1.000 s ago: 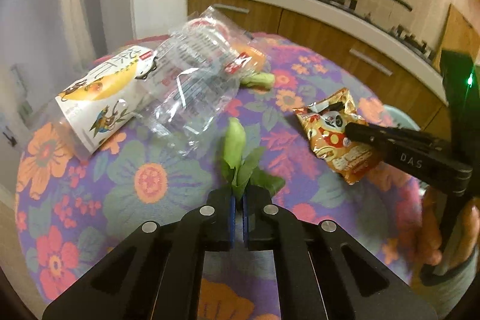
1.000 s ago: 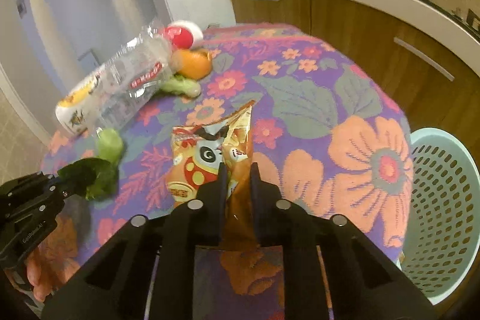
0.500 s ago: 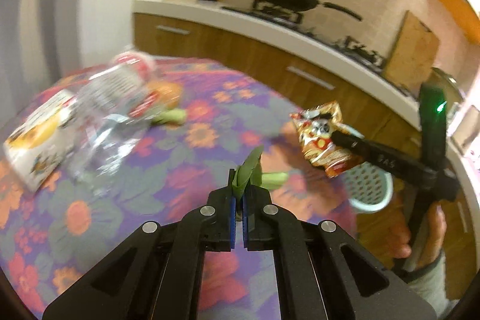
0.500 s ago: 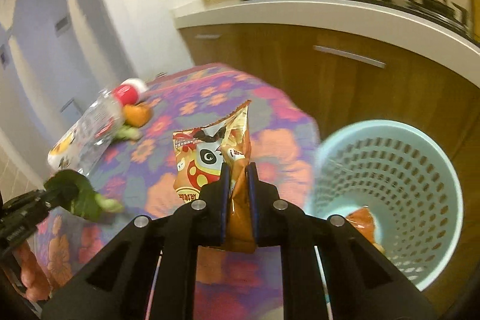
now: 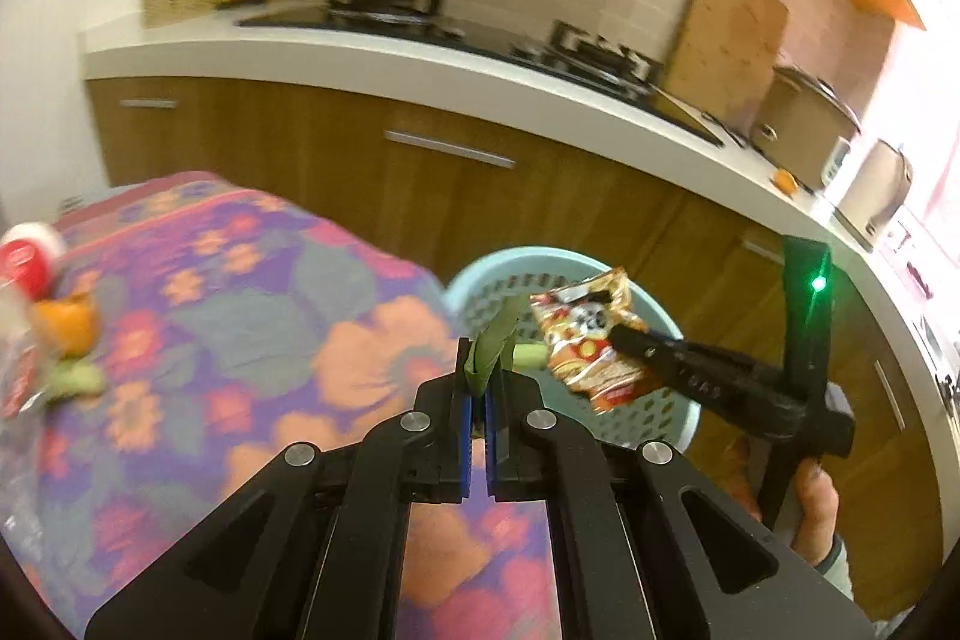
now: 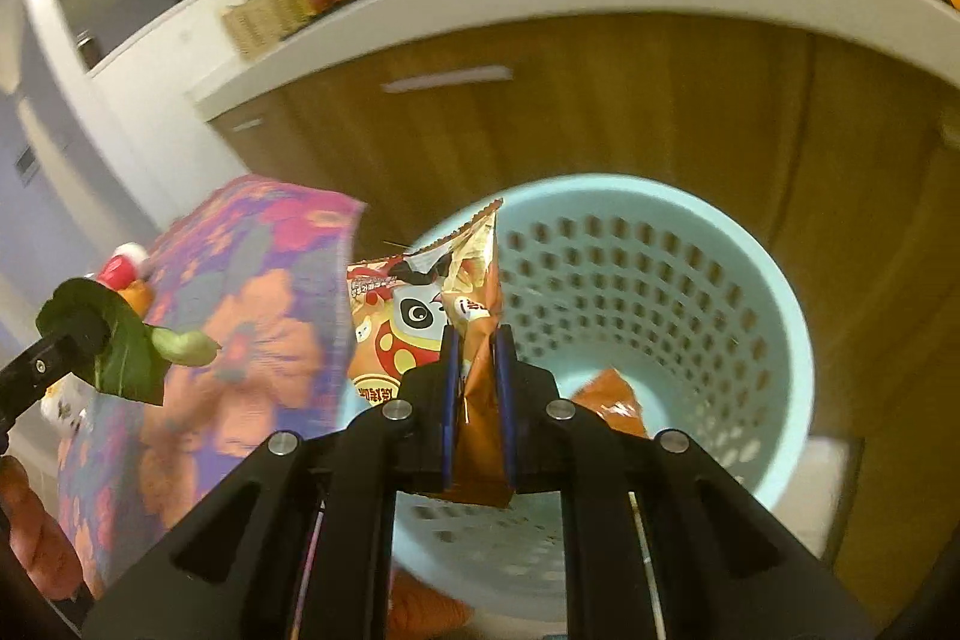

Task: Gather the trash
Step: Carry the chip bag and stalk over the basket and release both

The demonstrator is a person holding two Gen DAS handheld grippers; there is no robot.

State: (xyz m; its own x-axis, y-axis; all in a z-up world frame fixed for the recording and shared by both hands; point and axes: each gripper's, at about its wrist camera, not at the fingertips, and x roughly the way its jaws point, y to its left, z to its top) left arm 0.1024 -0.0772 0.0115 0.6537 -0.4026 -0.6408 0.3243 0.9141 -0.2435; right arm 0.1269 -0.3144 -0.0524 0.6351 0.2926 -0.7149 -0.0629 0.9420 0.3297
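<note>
We see a glossy foil snack bag, a perforated matt plastic basket, a soft printed tablecloth, wood-grain cabinets with metal handles, and matt black plastic grippers.

Snack packet and green leaf, formerly over table, now above basket.

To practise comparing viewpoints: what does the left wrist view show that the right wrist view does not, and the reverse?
Only the left wrist view shows the cutting board leaning on the counter wall and the pots at the far right. Only the right wrist view shows the orange wrapper already lying in the basket's bottom. Both show the blue basket, the snack bag in the right gripper, and the green leaf in the left gripper.
</note>
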